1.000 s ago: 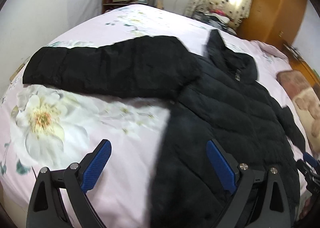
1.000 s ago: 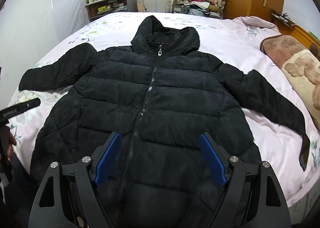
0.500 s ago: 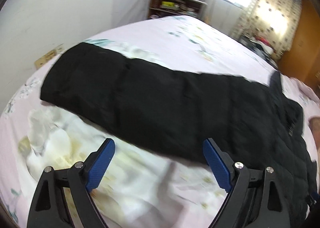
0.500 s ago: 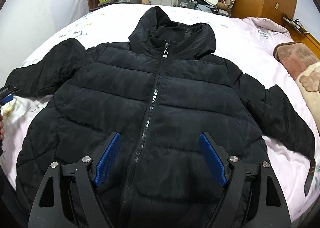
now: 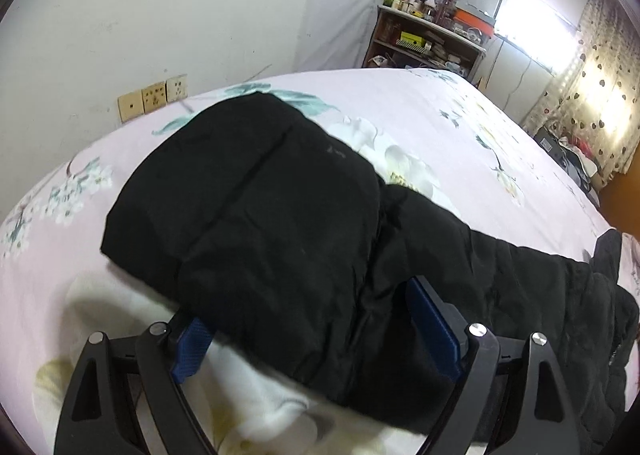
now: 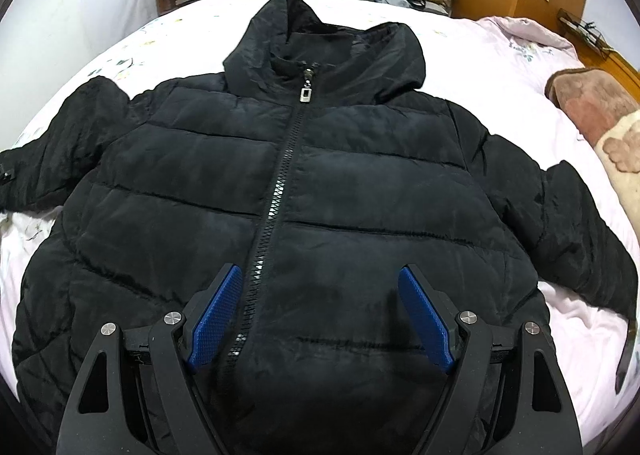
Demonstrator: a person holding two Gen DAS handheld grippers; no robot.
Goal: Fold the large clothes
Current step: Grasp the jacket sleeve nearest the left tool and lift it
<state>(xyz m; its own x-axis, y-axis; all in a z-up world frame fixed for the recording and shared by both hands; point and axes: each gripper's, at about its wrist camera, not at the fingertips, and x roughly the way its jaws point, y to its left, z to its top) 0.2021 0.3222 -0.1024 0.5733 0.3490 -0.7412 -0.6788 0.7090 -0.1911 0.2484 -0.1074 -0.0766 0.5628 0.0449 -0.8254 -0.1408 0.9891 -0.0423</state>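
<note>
The black jacket (image 6: 320, 183) lies zipped and spread flat on the bed (image 5: 460, 123). The left claw (image 5: 316, 319) is spread around its sleeve (image 5: 256, 215); the right claw (image 6: 320, 315) hovers spread over the hem. The slick padding may slip if pinched shallowly. Open sheet remains beyond the cuff, though the wall (image 5: 120, 15) is near.

Bed (image 6: 500, 55) in pale floral sheet, black puffer jacket (image 6: 360, 195) spread flat, perhaps a brown blanket (image 6: 592, 107) at its edge.
</note>
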